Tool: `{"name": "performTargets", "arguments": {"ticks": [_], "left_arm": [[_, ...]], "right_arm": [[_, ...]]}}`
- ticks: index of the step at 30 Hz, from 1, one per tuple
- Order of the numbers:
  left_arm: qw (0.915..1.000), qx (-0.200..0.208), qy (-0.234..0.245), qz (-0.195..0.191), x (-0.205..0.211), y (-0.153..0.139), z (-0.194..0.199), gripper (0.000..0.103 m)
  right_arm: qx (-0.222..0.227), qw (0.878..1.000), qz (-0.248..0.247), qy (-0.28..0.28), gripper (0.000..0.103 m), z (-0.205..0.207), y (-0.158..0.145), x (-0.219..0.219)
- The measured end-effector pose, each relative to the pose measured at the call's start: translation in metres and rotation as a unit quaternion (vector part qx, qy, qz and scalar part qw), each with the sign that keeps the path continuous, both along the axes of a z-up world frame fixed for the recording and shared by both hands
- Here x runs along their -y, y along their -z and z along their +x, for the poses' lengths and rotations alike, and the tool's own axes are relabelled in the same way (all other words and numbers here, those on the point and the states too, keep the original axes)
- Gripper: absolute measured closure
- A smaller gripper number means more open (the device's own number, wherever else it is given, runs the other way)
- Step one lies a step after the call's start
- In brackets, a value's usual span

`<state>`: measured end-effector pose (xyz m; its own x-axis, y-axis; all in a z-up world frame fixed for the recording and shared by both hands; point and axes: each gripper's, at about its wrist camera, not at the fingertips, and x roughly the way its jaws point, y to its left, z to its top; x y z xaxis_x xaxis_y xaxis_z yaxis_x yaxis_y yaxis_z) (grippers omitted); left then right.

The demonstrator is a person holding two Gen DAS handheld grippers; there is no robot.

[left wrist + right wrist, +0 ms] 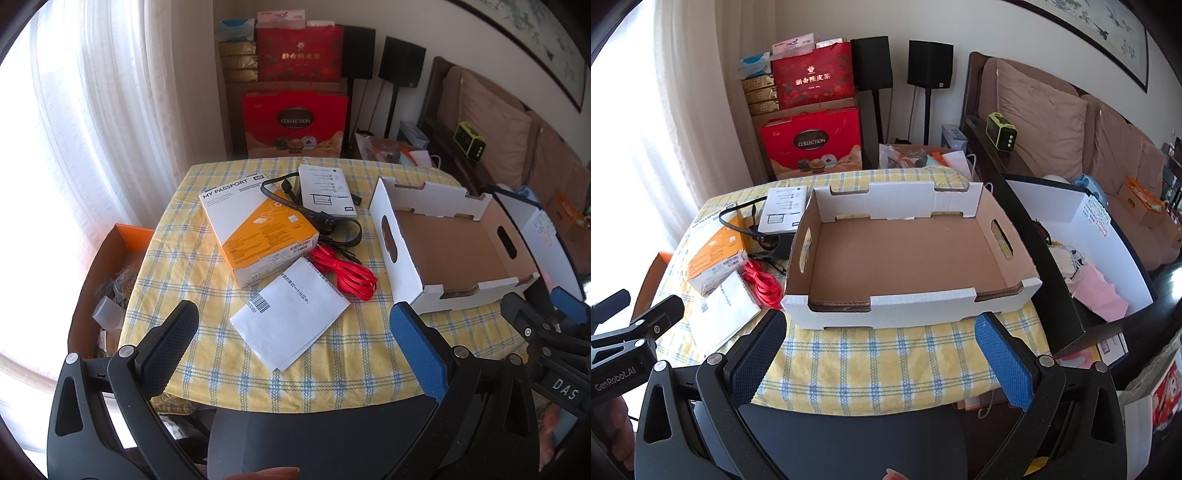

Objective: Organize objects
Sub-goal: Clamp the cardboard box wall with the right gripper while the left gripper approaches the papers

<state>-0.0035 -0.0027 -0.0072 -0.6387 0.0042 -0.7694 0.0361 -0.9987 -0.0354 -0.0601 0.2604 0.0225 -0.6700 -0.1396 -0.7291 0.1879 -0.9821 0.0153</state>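
A home living room: a brown cushioned sofa (1071, 122), sheer window curtains (92, 110), stacked red gift boxes (812, 144), and a checked-cloth worktop (886, 362).

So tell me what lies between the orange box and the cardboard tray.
In the left wrist view, the coiled red cable and black cord lie between the orange box and the cardboard tray.

"MY PASSPORT" — orange box (258, 229), "COLLECTION" — red carton (294, 123)

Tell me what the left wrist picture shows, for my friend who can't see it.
An open left gripper hovers over a yellow checked tablecloth with nothing between its jaws. On the cloth lie a white paper, a red cable, an orange and white box, a black cable and a white booklet. An empty cardboard tray sits to the right.
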Motion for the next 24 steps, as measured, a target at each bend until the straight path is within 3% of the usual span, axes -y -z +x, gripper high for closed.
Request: {"name": "performTargets", "arguments": {"ticks": [24], "left_arm": [[1.0, -0.001, -0.001, -0.003, -0.001, -0.0008, 0.0003, 0.0]], "right_arm": [[0.0, 1.0, -0.002, 0.001, 0.0, -0.0029, 0.0007, -0.0027]]}}
